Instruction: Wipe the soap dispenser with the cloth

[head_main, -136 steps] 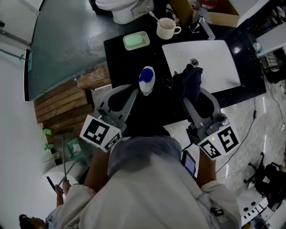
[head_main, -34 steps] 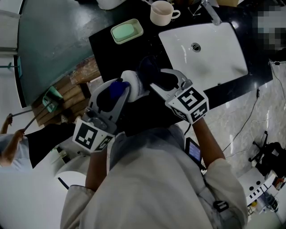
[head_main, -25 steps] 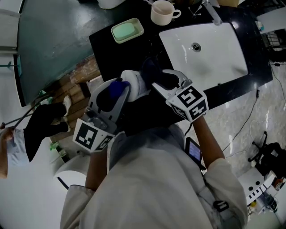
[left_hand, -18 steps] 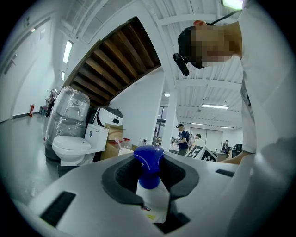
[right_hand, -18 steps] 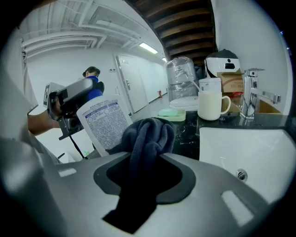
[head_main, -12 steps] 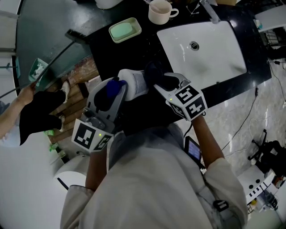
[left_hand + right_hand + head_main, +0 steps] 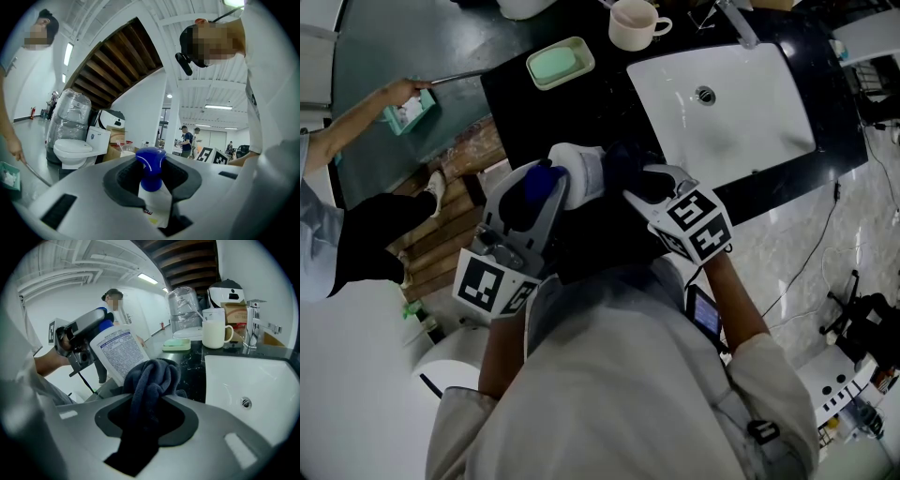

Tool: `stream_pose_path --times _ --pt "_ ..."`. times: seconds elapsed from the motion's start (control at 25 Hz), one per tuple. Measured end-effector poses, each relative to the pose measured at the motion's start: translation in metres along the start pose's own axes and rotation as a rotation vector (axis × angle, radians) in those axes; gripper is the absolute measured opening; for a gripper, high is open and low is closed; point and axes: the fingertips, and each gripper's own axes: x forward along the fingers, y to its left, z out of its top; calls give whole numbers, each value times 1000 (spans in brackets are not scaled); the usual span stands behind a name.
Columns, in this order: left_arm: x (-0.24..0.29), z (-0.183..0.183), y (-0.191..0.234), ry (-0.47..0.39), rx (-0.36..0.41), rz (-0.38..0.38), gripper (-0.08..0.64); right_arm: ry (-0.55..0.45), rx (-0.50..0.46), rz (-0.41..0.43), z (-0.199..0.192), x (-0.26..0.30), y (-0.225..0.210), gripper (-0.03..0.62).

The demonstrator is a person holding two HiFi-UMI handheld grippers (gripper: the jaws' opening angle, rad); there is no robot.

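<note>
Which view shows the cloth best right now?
Right gripper view: the dark cloth sits large and centred, bunched between the jaws before the soap dispenser. Head view shows only a dark scrap beside it; left gripper view shows none.

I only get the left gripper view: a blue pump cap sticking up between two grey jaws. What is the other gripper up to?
Observer: The right gripper is shut on a bunched dark blue cloth.
Operator: Is that cloth touching my bottle?
Observer: It seems so. In the head view the cloth sits right against the white side of the soap dispenser.
Operator: And what is around them?
Observer: A black counter with a white sink let into it, just beyond the two grippers.
</note>
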Motion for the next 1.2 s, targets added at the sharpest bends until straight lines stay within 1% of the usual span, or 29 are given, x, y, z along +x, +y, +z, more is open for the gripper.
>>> stream_pose_path --times 0.48,0.92,1.2 --pt "4 0 -3 1 10 -13 97 -32 8 53 9 -7 17 128" --pt "17 1 -14 11 42 -47 97 -64 -5 78 20 -18 23 128" --pt "21 1 -16 7 49 -55 97 -94 -11 90 28 -24 26 129"
